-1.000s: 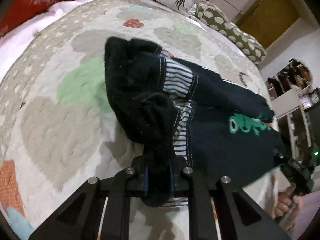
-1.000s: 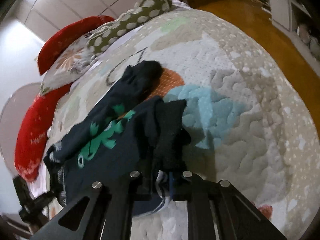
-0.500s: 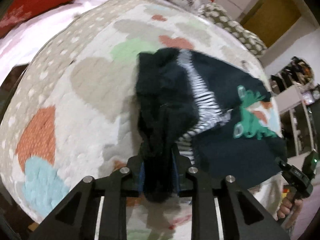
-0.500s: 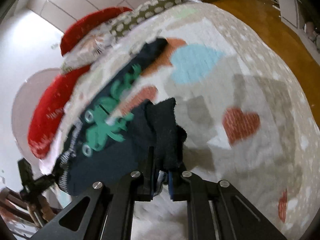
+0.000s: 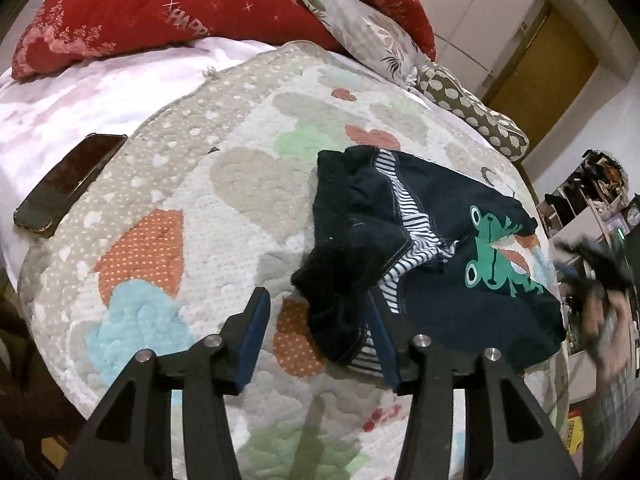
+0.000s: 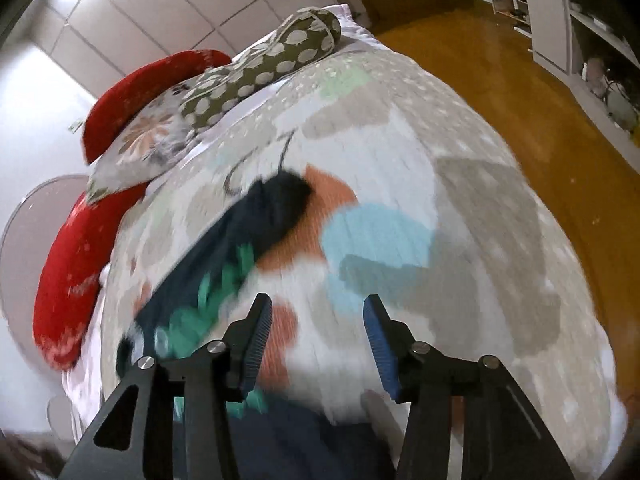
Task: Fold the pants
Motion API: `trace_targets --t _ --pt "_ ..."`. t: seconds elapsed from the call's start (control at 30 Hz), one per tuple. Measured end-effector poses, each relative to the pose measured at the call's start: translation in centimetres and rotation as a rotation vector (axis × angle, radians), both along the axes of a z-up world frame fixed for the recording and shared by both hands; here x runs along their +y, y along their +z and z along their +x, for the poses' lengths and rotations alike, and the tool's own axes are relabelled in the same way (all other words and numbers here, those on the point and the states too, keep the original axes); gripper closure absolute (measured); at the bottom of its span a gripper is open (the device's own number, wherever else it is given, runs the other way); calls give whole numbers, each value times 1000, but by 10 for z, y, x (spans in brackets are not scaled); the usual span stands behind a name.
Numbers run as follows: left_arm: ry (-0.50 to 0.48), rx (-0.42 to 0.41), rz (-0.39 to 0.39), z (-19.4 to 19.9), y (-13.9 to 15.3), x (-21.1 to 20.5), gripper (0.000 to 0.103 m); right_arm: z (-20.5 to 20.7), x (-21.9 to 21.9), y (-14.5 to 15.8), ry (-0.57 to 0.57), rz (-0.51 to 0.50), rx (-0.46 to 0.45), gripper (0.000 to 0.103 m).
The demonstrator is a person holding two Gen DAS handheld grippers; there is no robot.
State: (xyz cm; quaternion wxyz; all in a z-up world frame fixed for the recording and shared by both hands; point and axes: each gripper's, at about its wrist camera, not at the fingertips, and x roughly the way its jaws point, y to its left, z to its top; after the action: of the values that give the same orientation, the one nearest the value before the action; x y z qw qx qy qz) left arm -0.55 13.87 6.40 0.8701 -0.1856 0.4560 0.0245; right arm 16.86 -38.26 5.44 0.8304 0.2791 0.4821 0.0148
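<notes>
as both jaws widen, left gripper (image 5: 318, 336) and right gripper (image 6: 318, 338) release the pants (image 5: 436, 256).

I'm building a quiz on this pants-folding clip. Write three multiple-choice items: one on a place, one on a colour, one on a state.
1. Where does the phone lie?
A. on the pants
B. at the left edge of the quilt, on the white sheet
C. on the red pillow

2. What colour is the frog print on the pants?
A. green
B. yellow
C. pink

3. How is the right gripper?
A. clamped on the pants
B. open, with nothing between its fingers
C. gripping a pillow

Answers:
1 B, it lies beside the quilt on the sheet.
2 A, the frog is green on dark navy.
3 B, only quilt shows between the opening fingers.
</notes>
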Motion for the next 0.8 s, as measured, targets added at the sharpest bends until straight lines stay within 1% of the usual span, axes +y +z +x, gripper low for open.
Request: trace_targets --t 0.13,0.17,0.23,0.27,0.3,0.33,0.37,0.43,0.53,0.6,0.7,0.73,0.77,0.8 --pt "18 9 3 0 -6 6 54 68 10 -15 -49 -33 33 51" --pt "23 20 0 1 -9 8 54 87 15 -22 -54 -51 58 51" --pt "29 35 -14 2 -14 11 54 104 19 -34 -70 -67 93 51" --pt "29 38 -19 2 -15 12 54 109 21 -38 -77 -65 97 57" --pt "28 40 -23 2 -16 12 54 110 21 -38 -68 -49 85 86" --pt "28 43 -25 3 -17 12 54 108 21 -35 -45 -11 67 94" --pt "28 44 -29 4 -18 12 54 106 21 -30 -37 3 53 94" --pt "24 44 -41 6 -19 9 54 93 18 -16 -31 -54 21 94" --pt "5 42 -51 6 -19 2 54 72 6 -10 -37 -59 15 94" --pt "-12 38 -47 3 -17 -4 54 55 -5 -10 -53 -47 13 95" --pt "-17 23 -22 -1 -8 -7 53 36 -16 -20 -54 -70 31 93" --pt "-18 17 -15 -1 -5 -6 51 31 -21 -23 -66 -61 44 92" --pt "-20 7 -3 -1 0 -6 46 23 -29 -28 -108 -48 62 88" --pt "-18 3 3 -1 2 -5 45 16 -35 -30 -136 -37 69 86"
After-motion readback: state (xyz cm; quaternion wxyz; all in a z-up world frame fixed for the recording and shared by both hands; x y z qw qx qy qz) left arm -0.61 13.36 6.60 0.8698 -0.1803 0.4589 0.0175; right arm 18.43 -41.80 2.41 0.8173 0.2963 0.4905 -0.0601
